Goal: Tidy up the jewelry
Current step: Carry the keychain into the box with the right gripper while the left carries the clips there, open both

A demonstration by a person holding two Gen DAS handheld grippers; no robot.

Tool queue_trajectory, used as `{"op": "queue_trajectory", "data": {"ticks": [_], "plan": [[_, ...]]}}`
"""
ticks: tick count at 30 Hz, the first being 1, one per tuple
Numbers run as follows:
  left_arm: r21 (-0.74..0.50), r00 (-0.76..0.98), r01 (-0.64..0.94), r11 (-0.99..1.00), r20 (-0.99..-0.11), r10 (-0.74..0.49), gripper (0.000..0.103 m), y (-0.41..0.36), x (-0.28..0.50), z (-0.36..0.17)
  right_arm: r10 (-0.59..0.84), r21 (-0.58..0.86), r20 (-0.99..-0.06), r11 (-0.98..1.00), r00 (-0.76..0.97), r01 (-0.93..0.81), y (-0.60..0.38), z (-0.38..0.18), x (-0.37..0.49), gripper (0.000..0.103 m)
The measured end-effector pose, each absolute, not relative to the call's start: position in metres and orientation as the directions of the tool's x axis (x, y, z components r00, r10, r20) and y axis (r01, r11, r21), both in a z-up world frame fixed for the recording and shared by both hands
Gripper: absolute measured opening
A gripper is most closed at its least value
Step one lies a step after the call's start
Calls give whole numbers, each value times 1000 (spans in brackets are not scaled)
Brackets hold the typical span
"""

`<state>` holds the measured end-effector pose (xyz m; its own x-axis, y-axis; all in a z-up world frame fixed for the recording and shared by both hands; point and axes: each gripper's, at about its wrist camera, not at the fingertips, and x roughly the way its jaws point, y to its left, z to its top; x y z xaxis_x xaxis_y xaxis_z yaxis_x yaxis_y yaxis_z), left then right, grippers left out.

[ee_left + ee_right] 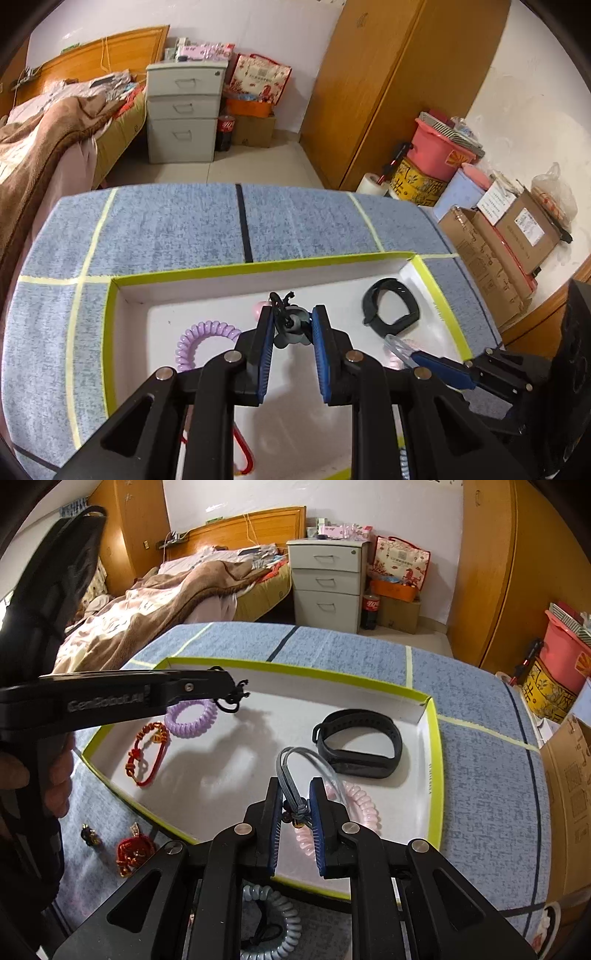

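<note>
A white tray with a lime-green rim (258,267) (314,674) lies on the blue tablecloth. My left gripper (291,314) is shut on a black hair tie with a small charm (290,323), held over the tray's middle; from the right wrist it shows at the tip of the left gripper (232,694). My right gripper (297,786) is shut on the knot of a grey elastic hair tie (291,764), just above the tray's near right part. Inside the tray lie a purple coil tie (190,716), a red cord bracelet (147,753), a black wristband (358,742) and a pink coil tie (356,801).
Outside the tray on the cloth are a red knotted ornament (133,849), a small dark charm (89,835) and a grey coil tie (275,923) under my right gripper. A hand (55,775) grips the left tool. Cardboard boxes (491,243) stand past the table's right edge.
</note>
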<state>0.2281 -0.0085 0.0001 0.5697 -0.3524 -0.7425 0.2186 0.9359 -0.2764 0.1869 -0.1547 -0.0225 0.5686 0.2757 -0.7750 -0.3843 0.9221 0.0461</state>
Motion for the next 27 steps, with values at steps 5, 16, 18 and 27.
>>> {"op": "queue_trajectory", "data": {"ticks": [5,16,18,27], "plan": [[-276,541,217,936,-765,-351,22,-12,231,-10,273,40,-783,919,559,-393,-154,-28,186,15],[-264,514,210,941,-789,-336,22,-17,233,-17,270,28,-784,915,559,-402,-151,-29,188,16],[-264,510,211,941,-791,-337,24,-17,233,-18,265,23,-785,915,560,-402,-151,-29,188,16],[-261,524,216,941,-782,-337,36,-15,228,-12,270,26,-778,916,567,-401,-149,-28,185,35]]}}
